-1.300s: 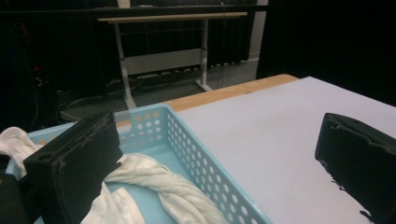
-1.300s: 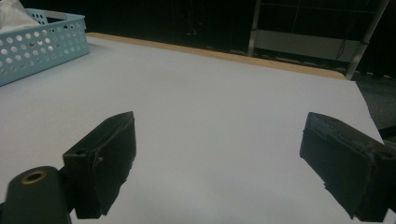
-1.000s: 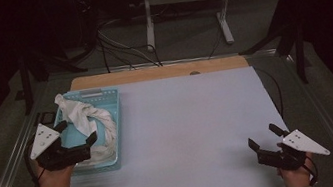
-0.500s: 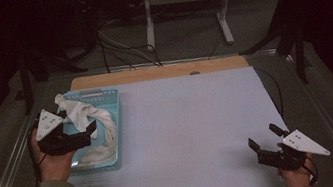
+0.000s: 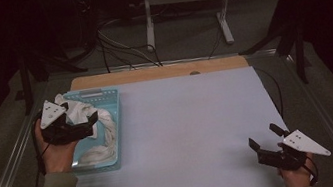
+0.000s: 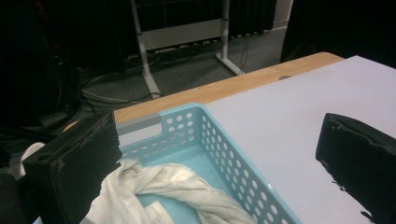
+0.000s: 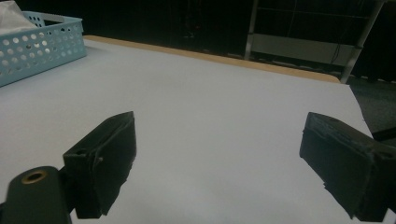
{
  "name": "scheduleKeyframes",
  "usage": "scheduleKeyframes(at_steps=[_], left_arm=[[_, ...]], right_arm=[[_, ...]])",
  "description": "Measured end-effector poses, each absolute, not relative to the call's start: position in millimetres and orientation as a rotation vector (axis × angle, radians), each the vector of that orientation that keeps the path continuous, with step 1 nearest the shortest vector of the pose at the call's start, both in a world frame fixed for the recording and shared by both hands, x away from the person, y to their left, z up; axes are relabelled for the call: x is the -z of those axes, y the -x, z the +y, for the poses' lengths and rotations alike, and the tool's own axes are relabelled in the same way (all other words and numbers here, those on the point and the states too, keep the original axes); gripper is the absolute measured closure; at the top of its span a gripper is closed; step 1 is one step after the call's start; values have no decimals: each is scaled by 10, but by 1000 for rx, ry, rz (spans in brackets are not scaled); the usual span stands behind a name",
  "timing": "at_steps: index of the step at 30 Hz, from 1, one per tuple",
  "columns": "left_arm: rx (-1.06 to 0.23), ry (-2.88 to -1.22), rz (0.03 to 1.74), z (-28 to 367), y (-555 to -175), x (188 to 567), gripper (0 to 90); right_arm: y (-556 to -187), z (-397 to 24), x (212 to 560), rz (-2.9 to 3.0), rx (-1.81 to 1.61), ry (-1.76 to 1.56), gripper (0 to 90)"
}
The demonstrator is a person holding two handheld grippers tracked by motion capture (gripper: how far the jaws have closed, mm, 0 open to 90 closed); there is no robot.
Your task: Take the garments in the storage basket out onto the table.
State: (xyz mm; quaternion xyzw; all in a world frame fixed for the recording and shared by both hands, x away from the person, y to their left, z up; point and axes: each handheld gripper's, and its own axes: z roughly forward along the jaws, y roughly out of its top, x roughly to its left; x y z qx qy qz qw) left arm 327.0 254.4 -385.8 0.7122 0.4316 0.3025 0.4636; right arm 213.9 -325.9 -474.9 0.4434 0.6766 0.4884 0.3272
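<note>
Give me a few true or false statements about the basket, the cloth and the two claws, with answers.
1. The cloth lies in the basket. True.
2. The basket is red. False: it is light blue.
3. The right claw grips the cloth. False: it is open over the bare sheet, far from the basket.
4. The left claw is open over the basket. True.
5. The basket stands at the sheet's right edge. False: it is at the left edge.
</note>
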Motion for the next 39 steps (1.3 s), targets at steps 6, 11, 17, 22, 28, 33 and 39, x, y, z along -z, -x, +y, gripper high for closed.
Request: scheduleKeyframes(at_steps=[6,11,17,22,28,33,39], left_arm=[[-735,-1757,1083,2516,-3390,3880,2],[-728,-1740,1106,2524,-3471,3925,2],[-722,-1706,1130,2550,-3555,3975,2],[-712,-1713,1151,2547,-3619,4026,2],[-699,-1717,1176,2540,-3669,4064,2],[-684,-1726,1191,2512,-3727,4118,1],[-672,-1739,1212,2467,-3809,4211,2]], right_arm=[[-2137,-3259,4748,1769,-1282,-1162,109],[-2137,-3264,4747,1766,-1284,-1163,109],[-2134,-3268,4743,1762,-1287,-1160,109],[-2134,-3273,4742,1761,-1288,-1165,109],[-2134,-3273,4743,1761,-1287,-1165,109],[-2134,-3274,4743,1761,-1289,-1163,109],[-2134,-3274,4744,1762,-1290,-1163,109]])
